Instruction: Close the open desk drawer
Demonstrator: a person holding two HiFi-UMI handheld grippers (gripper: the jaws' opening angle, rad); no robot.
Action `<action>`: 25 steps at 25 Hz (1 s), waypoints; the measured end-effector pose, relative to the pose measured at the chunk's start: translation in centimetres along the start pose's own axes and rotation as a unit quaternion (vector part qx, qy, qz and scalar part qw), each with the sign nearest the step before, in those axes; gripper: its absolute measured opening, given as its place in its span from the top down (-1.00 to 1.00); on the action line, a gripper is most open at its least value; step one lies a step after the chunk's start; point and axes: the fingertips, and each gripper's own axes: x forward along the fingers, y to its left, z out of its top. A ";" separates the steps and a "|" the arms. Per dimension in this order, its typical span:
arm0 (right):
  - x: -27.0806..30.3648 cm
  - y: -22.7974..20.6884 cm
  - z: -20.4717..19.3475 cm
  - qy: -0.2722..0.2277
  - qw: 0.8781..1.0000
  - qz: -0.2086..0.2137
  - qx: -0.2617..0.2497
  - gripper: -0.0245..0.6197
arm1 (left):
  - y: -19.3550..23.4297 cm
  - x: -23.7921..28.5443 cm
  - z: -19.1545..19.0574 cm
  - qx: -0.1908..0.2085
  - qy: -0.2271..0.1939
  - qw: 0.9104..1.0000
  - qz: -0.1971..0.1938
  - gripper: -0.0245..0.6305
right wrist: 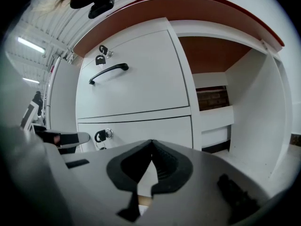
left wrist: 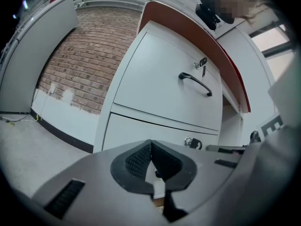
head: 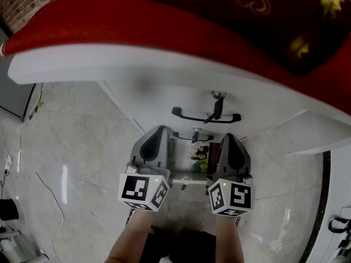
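The left gripper [left wrist: 150, 145] has its jaws shut pad to pad with nothing between them, and it sits low, just in front of the white drawer stack under the red surface [head: 164, 21]. Between the two grippers, in the head view, lies the open drawer [head: 186, 174]. It is the lowest one, drawn out toward the person, with some colourful contents that are too small to name. Above it are the keyed drawer front [right wrist: 141, 126] and the drawer with the black handle [head: 205, 115], and both look closed. The right gripper [right wrist: 151, 144] matches the left, jaws together and empty, near the drawer's other front corner. With a gripper at each end of the front, the sound way is probably to press both closed tips flat against the front panel and push straight in at an even pace. Uneven pressure could skew the drawer on its runners. Easing off near the end should keep it from slamming or bouncing back out.
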 end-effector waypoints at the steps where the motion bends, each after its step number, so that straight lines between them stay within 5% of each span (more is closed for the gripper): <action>1: -0.1 -0.1 0.0 -0.001 1.000 -0.002 0.003 0.90 | 0.1 -0.1 0.0 0.002 0.002 1.000 0.003 0.90; 16: -3.7 0.4 1.2 -0.016 1.000 -0.012 -0.003 0.90 | -1.9 -2.7 0.7 0.057 0.011 0.998 -0.009 0.90; 25: -9.5 1.6 5.1 -0.008 1.000 -0.024 0.014 0.90 | -4.5 -7.1 3.1 0.047 0.036 0.998 -0.020 0.90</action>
